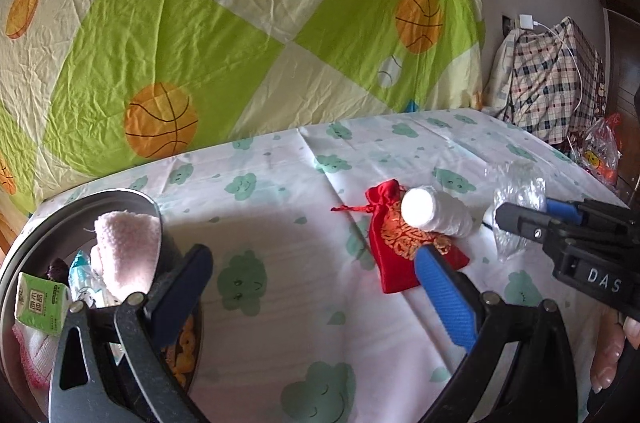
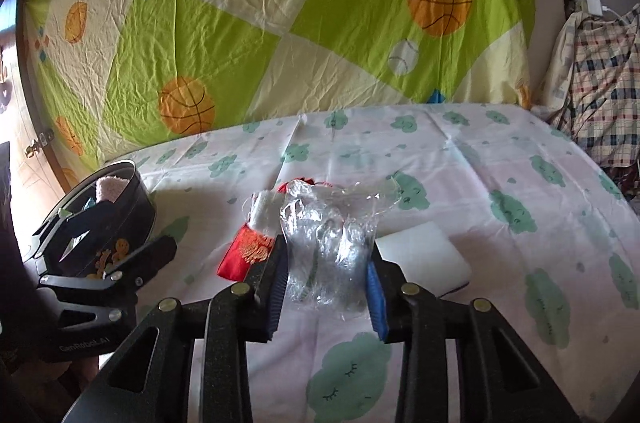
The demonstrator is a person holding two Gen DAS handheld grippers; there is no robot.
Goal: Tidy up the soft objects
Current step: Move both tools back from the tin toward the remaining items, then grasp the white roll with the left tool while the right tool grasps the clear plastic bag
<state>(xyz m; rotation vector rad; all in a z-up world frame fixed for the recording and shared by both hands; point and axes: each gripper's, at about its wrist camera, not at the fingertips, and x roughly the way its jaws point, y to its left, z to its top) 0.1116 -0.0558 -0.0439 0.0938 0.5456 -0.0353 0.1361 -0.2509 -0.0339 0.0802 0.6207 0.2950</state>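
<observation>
On the cloud-print bed sheet point(image 1: 280, 223) lie a red drawstring pouch point(image 1: 400, 251) and, across its top, a white rolled cloth point(image 1: 436, 213). My left gripper point(image 1: 312, 255) hovers open just left of the pouch, nothing between its fingers. A crumpled clear plastic bag point(image 2: 328, 247) stands between the pads of my right gripper point(image 2: 326, 279), which press on both its sides. The left wrist view shows that bag point(image 1: 520, 195) to the right of the roll. A white sponge block point(image 2: 424, 255) lies right of the bag.
A round black tin point(image 1: 158, 223) at the left holds a pink towel point(image 1: 126, 247), a green tissue pack point(image 1: 40, 307) and other soft items. A basketball-print sheet point(image 2: 280, 23) hangs behind the bed. A plaid bundle point(image 1: 552, 83) and an orange bag point(image 1: 604, 151) sit at far right.
</observation>
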